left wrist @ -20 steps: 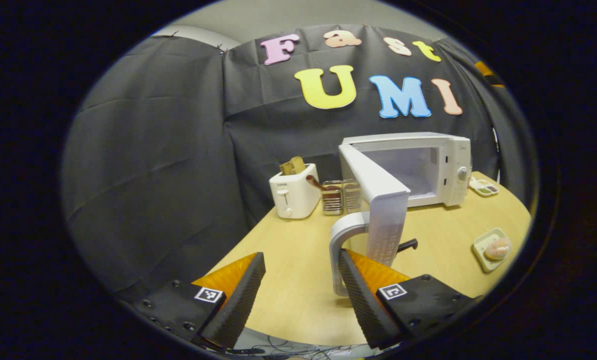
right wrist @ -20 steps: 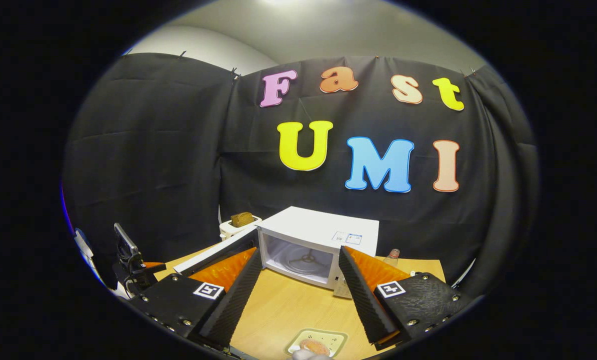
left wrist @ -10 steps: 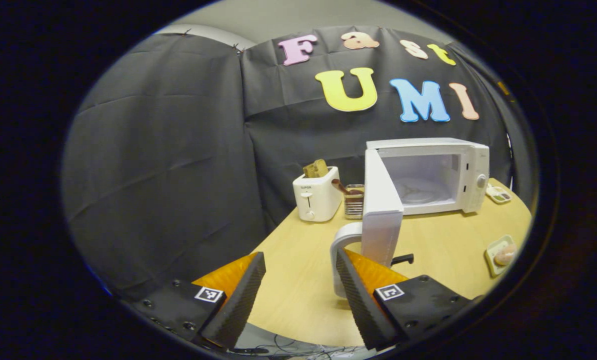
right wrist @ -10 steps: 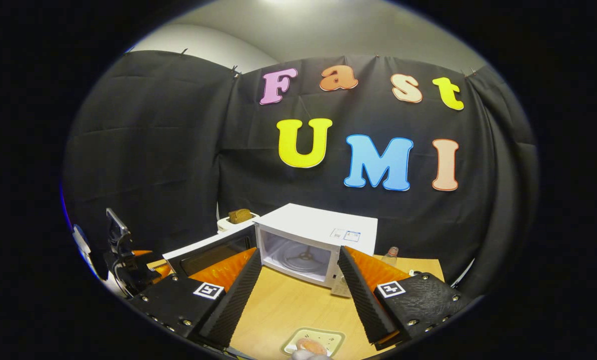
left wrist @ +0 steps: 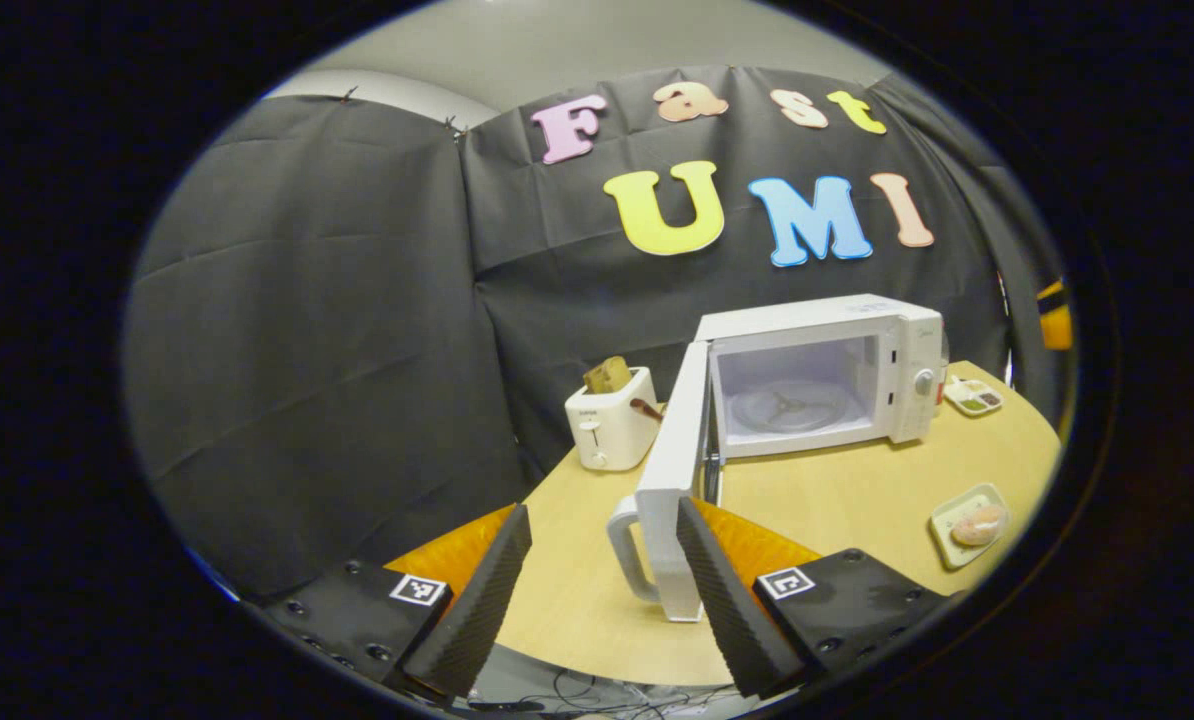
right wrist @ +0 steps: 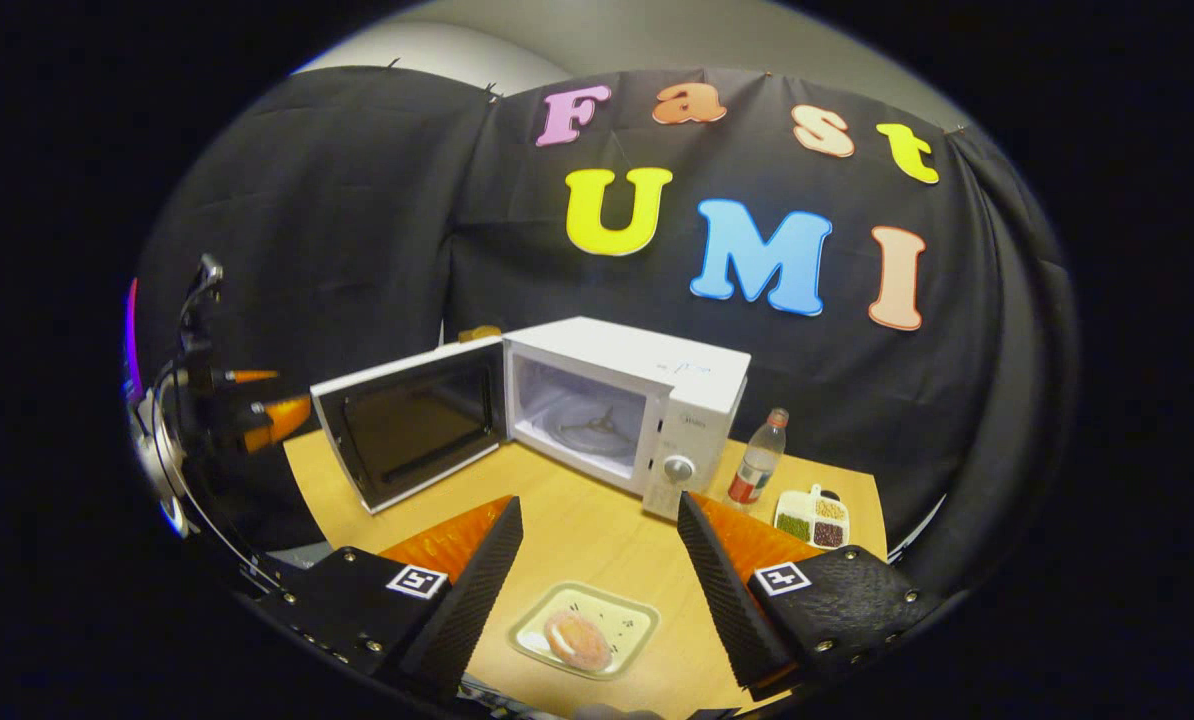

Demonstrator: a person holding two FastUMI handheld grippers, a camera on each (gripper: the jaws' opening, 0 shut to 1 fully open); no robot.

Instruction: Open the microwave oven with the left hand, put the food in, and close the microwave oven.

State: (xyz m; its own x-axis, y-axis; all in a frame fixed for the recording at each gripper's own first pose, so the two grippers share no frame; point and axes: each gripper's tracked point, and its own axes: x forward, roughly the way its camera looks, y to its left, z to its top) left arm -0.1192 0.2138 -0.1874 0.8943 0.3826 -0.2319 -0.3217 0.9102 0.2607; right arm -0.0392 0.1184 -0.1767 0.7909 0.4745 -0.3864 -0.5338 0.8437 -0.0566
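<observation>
The microwave (right wrist: pixel 637 405) is standing toward the far side of the bench (right wrist: pixel 597 545) with its door (right wrist: pixel 409 420) hanging wide open to the left, so the cavity and its turntable ring are showing. In the left gripper view the door (left wrist: pixel 679 470) is seen nearly edge-on, its curved handle (left wrist: pixel 627 550) lying just beyond the left gripper (left wrist: pixel 597 585), whose fingers are spread apart and gripping nothing; the handle is sitting in the gap ahead of them, and whether the right-hand finger is touching the door edge cannot be told. The right gripper (right wrist: pixel 597 580) is hovering above the near part of the bench, fingers released and wide, with the food (right wrist: pixel 577 638) lying on a small plate (right wrist: pixel 585 630) below and between them. Bare bench is lying open between the plate and the microwave's mouth. A toaster (left wrist: pixel 609 425) is standing left of the microwave; a bottle (right wrist: pixel 759 470) and a divided dish (right wrist: pixel 812 518) are sitting to its right.
</observation>
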